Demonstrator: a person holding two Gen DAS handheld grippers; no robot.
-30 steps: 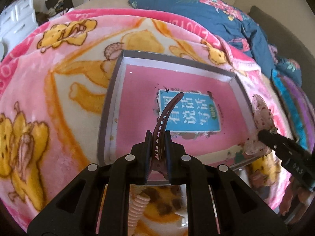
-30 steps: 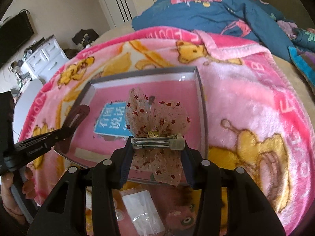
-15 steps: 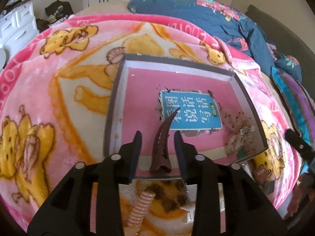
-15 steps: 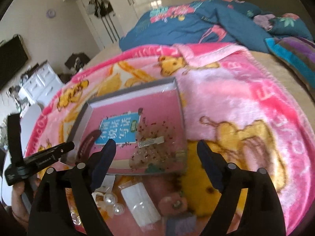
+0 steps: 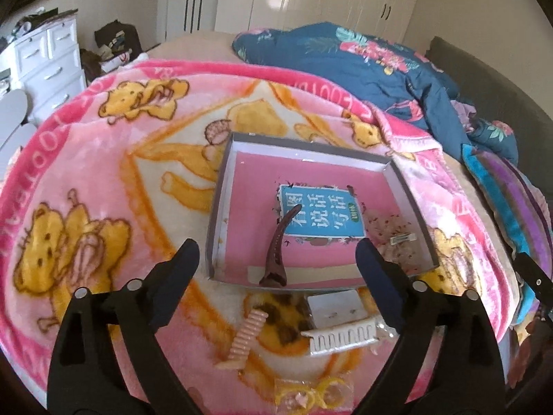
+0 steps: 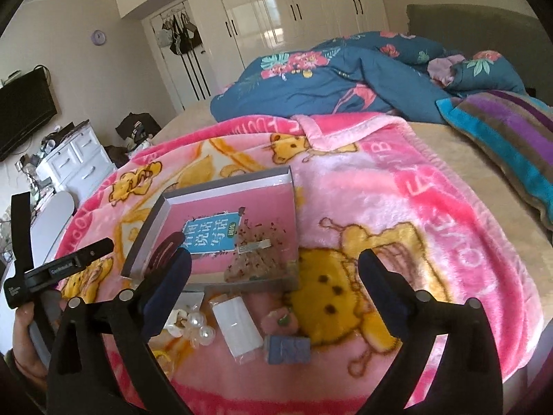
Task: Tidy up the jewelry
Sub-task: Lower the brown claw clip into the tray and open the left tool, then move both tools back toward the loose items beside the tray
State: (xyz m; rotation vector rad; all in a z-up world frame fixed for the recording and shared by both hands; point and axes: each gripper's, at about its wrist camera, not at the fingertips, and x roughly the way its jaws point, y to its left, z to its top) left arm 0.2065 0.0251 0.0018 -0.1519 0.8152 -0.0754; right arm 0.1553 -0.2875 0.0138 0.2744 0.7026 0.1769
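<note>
A shallow grey box (image 5: 217,207) with a pink floor lies on the pink blanket; it also shows in the right wrist view (image 6: 147,228). A dark brown hair claw (image 5: 278,249) lies inside it near the front wall. A sheer bow clip with red dots (image 5: 397,242) lies in its right corner, also seen in the right wrist view (image 6: 257,257). My left gripper (image 5: 276,259) is open and empty, pulled back above the box's front. My right gripper (image 6: 274,266) is open and empty, also back from the box.
Loose items lie on the blanket in front of the box: a pink ribbed clip (image 5: 245,339), a white comb pack (image 5: 342,342), yellow rings (image 5: 311,396), pearls (image 6: 195,325), a white packet (image 6: 238,328), a grey-blue piece (image 6: 287,347). A blue quilt (image 6: 328,76) lies behind.
My left gripper opened and left the hair claw in the box. My right gripper opened and left the bow clip in the box. Both pulled back and up.
</note>
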